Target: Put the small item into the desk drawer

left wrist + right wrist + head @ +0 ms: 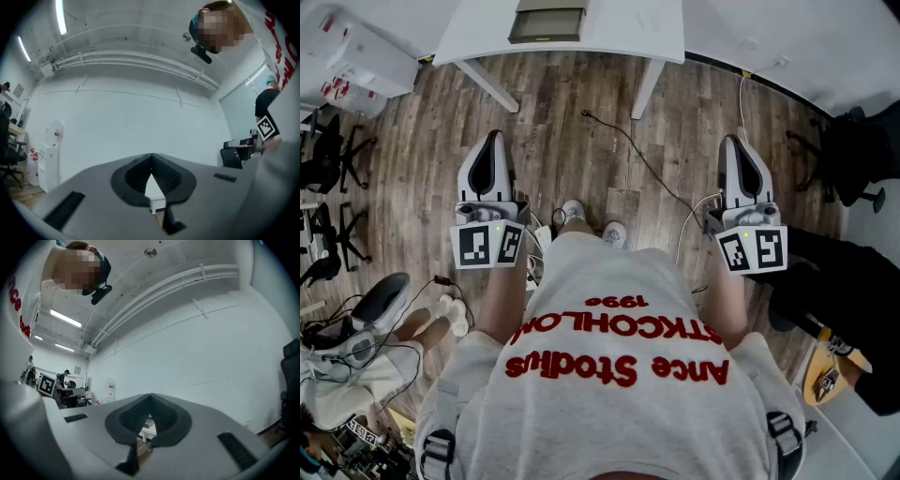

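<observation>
A white desk point(581, 42) stands ahead across the wooden floor, with a grey rectangular part point(548, 23) at its front edge. No small item shows in any view. My left gripper point(492, 142) and right gripper point(733, 142) are held at waist height on either side of the person's body, both pointing toward the desk and well short of it. In the left gripper view, the left gripper point(151, 158) has its dark pads meeting at the tip, with nothing between them. The right gripper point(150, 398) looks the same in its own view: shut and empty.
A black cable point(647, 164) trails over the floor between me and the desk. Office chairs point(328, 159) and white boxes point(356, 56) stand at the left, a black chair point(853, 159) at the right. Another person's feet point(445, 314) are at the lower left.
</observation>
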Motion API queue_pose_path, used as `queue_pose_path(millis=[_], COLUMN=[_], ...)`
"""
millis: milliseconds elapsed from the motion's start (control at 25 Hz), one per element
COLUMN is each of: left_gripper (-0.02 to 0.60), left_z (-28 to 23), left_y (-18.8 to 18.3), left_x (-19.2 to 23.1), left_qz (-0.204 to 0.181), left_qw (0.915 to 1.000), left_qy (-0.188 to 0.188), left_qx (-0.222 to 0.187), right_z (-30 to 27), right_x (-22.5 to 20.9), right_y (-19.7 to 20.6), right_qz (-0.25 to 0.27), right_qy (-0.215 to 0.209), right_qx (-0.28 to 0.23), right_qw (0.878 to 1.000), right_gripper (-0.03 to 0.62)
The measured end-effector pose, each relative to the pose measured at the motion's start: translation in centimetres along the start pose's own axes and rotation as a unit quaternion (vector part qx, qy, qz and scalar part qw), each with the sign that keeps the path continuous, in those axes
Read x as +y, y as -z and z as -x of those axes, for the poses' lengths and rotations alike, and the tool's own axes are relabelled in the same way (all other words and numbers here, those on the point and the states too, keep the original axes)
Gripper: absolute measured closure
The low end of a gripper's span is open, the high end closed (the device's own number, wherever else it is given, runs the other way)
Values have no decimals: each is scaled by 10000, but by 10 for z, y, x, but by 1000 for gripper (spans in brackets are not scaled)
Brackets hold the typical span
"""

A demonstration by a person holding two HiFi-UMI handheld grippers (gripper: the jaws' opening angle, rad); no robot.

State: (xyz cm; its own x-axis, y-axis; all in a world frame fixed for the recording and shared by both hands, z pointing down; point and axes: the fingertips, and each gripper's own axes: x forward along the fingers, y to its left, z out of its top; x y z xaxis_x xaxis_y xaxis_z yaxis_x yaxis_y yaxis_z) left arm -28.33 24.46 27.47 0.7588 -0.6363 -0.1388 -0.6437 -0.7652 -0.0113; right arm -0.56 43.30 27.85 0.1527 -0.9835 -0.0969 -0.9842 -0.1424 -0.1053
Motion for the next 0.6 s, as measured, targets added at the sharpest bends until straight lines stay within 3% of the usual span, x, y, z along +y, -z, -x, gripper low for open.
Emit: queue_pose_path(millis=[200,600], left_gripper=[575,575], left_z=[-8,-37], left_y=[-3,-6], left_x=[-4,-8], left_qz=[-21,-124], left_qw=[10000,9996], left_qy=[61,236], left_qx=[-18,-40], right_z=[-5,-28], right_x=[1,-4], right_y=[-8,-9], right_qz=[170,-115], right_qy=[-35,-129], right_qx=[-60,-135], right_qw=[9998,9998], right_gripper=[591,589])
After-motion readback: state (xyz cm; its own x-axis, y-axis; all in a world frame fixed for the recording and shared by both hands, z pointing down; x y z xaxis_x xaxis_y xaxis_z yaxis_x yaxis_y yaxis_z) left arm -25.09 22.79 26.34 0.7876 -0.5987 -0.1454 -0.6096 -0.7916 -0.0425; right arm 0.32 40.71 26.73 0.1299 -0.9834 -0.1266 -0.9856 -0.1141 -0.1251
